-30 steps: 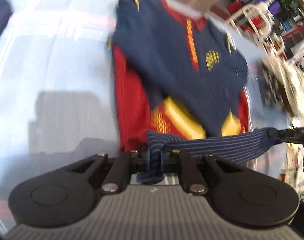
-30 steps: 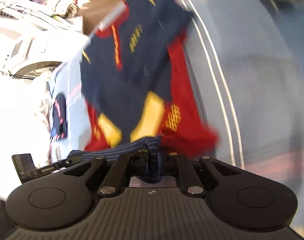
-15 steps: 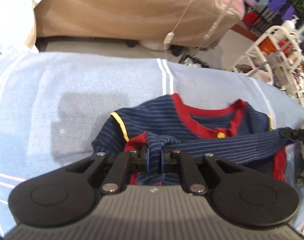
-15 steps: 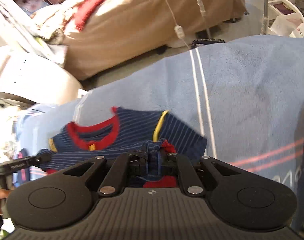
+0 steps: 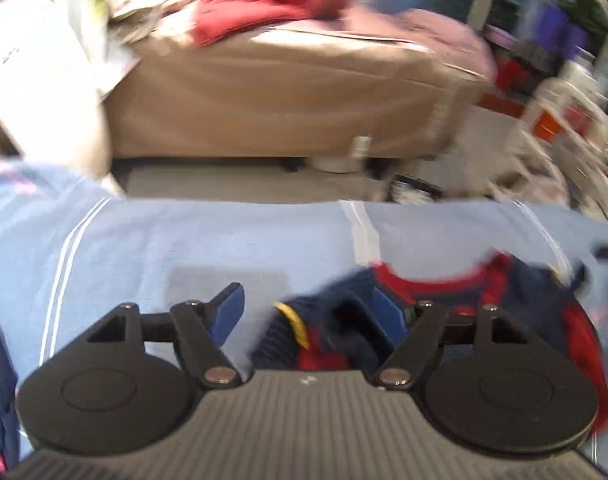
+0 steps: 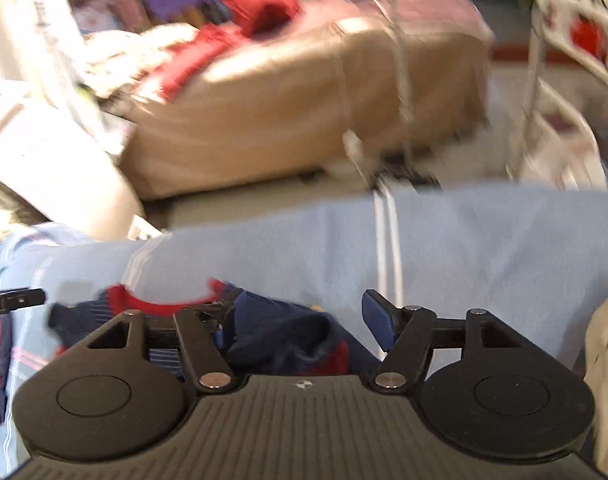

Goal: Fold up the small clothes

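- Left wrist view: left tool [image 5: 308, 312] stands spread wide, gripping nothing. Shirt [image 5: 484, 312], navy with red collar, lies bunched on the blue blanket [image 5: 184, 240]; its sleeve edge sits between the blue pads [image 5: 228, 312], nearer the right one. Bare blanket stretches left and ahead to the far edge. Beyond that edge stands a tan bed [image 5: 288, 96].
- Right wrist view: right tool [image 6: 304, 316] is spread wide too, holding nothing. The shirt [image 6: 272, 332] lies crumpled between the fingers and out to the left. Open blanket [image 6: 484, 248] lies ahead and to the right. The other tool's tip shows at the left edge, near the shirt.
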A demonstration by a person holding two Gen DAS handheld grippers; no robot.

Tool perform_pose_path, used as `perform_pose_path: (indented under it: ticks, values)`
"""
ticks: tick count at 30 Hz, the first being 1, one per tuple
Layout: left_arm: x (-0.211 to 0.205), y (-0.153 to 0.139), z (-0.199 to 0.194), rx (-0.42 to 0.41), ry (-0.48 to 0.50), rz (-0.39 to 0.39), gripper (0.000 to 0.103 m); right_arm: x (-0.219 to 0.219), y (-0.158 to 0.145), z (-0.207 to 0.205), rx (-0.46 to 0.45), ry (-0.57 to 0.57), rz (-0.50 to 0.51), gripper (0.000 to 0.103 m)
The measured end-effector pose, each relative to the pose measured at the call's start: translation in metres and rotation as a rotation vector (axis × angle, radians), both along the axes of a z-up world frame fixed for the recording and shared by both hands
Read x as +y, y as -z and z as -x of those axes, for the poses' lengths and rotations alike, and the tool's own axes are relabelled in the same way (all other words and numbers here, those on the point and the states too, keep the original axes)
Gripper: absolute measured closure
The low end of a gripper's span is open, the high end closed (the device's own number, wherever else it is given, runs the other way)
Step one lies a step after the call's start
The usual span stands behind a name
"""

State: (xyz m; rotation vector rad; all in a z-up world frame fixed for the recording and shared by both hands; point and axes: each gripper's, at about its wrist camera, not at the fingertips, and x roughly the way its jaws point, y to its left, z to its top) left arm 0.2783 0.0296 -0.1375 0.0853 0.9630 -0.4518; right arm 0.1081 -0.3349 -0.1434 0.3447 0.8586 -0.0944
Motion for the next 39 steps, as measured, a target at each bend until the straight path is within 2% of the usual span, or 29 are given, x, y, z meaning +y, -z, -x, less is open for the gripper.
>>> perform_pose_path:
  ticks: [1, 3, 4, 6, 7, 10, 14, 19, 23, 30, 32, 34, 36, 37, 39]
  values:
    - [-0.006, -0.002, 0.012, 0.001, 0.056, -0.007, 0.036, 0.005, -0.006, 0.004, -0.012, -0.048, -0.001, 0.002]
    - [-0.022, 0.000, 0.039, 0.004, 0.175, -0.045, 0.040, 0.019, -0.009, 0.008, -0.008, -0.167, 0.001, 0.018]
    - [-0.032, 0.005, 0.051, 0.009, 0.224, -0.068, 0.043, 0.026, -0.008, 0.011, 0.003, -0.223, 0.002, 0.022]
    - [-0.047, 0.020, 0.068, 0.027, 0.277, -0.111, 0.045, 0.041, 0.000, 0.016, 0.048, -0.315, 0.013, 0.042]
    - [-0.053, 0.027, 0.073, 0.032, 0.282, -0.132, 0.045, 0.049, 0.005, 0.019, 0.070, -0.347, 0.035, 0.044]
    - [-0.065, 0.047, 0.077, 0.057, 0.256, -0.173, 0.045, 0.063, 0.021, 0.025, 0.118, -0.408, 0.066, 0.043]
    - [-0.073, 0.063, 0.072, 0.065, 0.209, -0.207, 0.044, 0.076, 0.034, 0.024, 0.154, -0.427, 0.071, 0.043]
    - [-0.088, 0.078, 0.067, 0.049, 0.216, -0.252, 0.043, 0.094, 0.048, 0.021, 0.176, -0.468, 0.103, 0.043]
    - [-0.096, 0.086, 0.052, 0.062, 0.184, -0.246, 0.042, 0.098, 0.055, 0.003, 0.184, -0.469, 0.139, 0.041]
    - [-0.105, 0.081, -0.005, 0.030, 0.095, -0.254, 0.038, 0.081, 0.048, -0.045, 0.162, -0.408, 0.196, 0.042]
    - [-0.105, 0.076, -0.021, 0.000, 0.055, -0.267, 0.036, 0.074, 0.043, -0.060, 0.150, -0.369, 0.245, 0.040]
    - [-0.103, 0.069, -0.034, -0.029, 0.028, -0.286, 0.033, 0.066, 0.037, -0.072, 0.141, -0.341, 0.256, 0.035]
    - [-0.100, 0.062, -0.039, -0.048, 0.006, -0.298, 0.033, 0.059, 0.033, -0.077, 0.145, -0.317, 0.270, 0.035]
    - [-0.096, 0.057, -0.038, -0.054, 0.004, -0.276, 0.033, 0.058, 0.028, -0.076, 0.132, -0.306, 0.275, 0.035]
    - [-0.091, 0.049, -0.028, -0.052, 0.021, -0.231, 0.033, 0.056, 0.019, -0.064, 0.090, -0.311, 0.220, 0.035]
